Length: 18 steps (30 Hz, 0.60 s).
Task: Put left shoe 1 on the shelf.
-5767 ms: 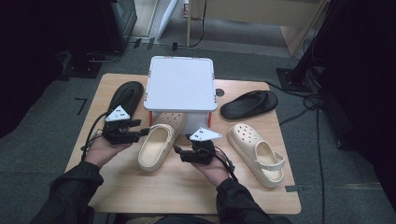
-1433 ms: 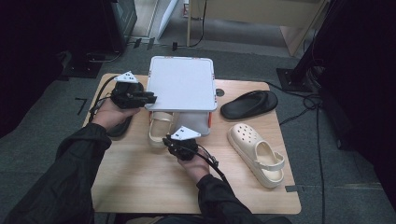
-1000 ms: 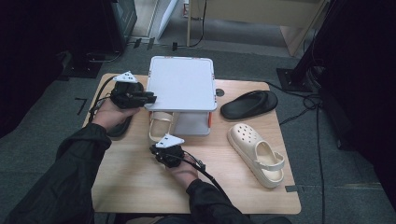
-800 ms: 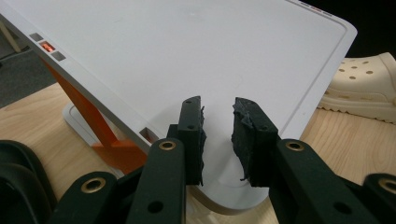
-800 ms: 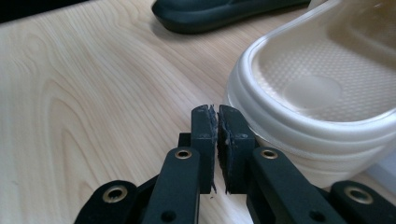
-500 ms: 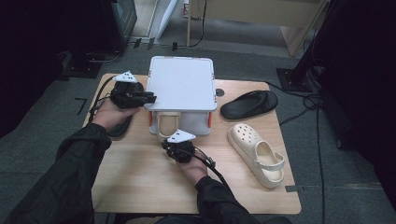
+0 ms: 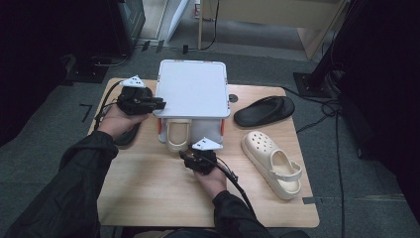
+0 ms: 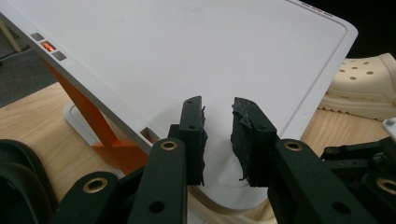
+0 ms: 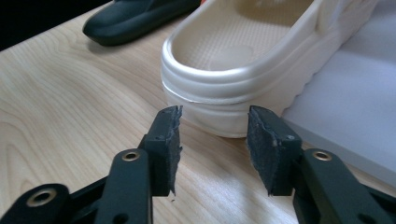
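A white box with a flat lid (image 7: 192,94) and orange corner posts (image 8: 98,126) stands at the back middle of the table. A cream clog (image 7: 177,139) lies inside it, heel (image 9: 233,88) sticking out at the front. My right gripper (image 7: 185,155) sits just in front of that heel. Its jaws have just been opening, and its gripper view shows them (image 9: 214,119) apart with the heel just beyond the pads, untouched. My left gripper (image 7: 161,102) hovers over the lid's front left corner, jaws (image 8: 218,109) slightly apart, only the lid's surface (image 8: 196,51) behind the gap.
A second cream clog (image 7: 272,163) lies on the right of the wooden table (image 7: 148,193). One black slipper (image 7: 264,110) lies behind that clog. Another black slipper (image 7: 126,136) is under my left hand, near the table's left edge.
My right gripper has slid to the right, in front of the clog's heel, and its jaws have opened. The left gripper has stayed at the lid's corner.
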Each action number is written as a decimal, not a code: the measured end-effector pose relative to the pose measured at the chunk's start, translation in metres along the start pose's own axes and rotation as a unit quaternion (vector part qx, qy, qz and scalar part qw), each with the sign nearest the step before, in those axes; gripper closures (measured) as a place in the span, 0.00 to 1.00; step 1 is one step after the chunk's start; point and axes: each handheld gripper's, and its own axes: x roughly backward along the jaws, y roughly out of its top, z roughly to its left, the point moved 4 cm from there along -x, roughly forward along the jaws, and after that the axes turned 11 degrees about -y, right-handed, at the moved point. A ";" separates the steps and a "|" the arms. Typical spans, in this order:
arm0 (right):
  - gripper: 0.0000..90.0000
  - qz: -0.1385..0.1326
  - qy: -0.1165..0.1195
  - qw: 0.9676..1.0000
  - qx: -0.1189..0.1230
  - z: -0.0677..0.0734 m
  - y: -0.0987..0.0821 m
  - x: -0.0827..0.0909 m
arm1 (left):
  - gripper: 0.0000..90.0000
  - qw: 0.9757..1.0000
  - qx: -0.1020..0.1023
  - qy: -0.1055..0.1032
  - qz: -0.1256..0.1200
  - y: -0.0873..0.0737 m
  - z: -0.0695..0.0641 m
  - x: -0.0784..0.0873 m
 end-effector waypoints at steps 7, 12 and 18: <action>0.58 -0.004 -0.004 1.000 -0.008 -0.003 0.005 -0.014 | 0.82 1.000 0.004 -0.005 -0.003 0.000 0.001 0.000; 0.63 -0.008 -0.012 1.000 0.011 -0.002 0.011 -0.023 | 0.82 1.000 0.004 -0.007 -0.005 0.000 0.001 0.000; 0.64 -0.004 -0.010 0.999 0.030 0.001 0.018 -0.032 | 0.83 1.000 0.008 -0.009 -0.007 -0.001 0.002 0.000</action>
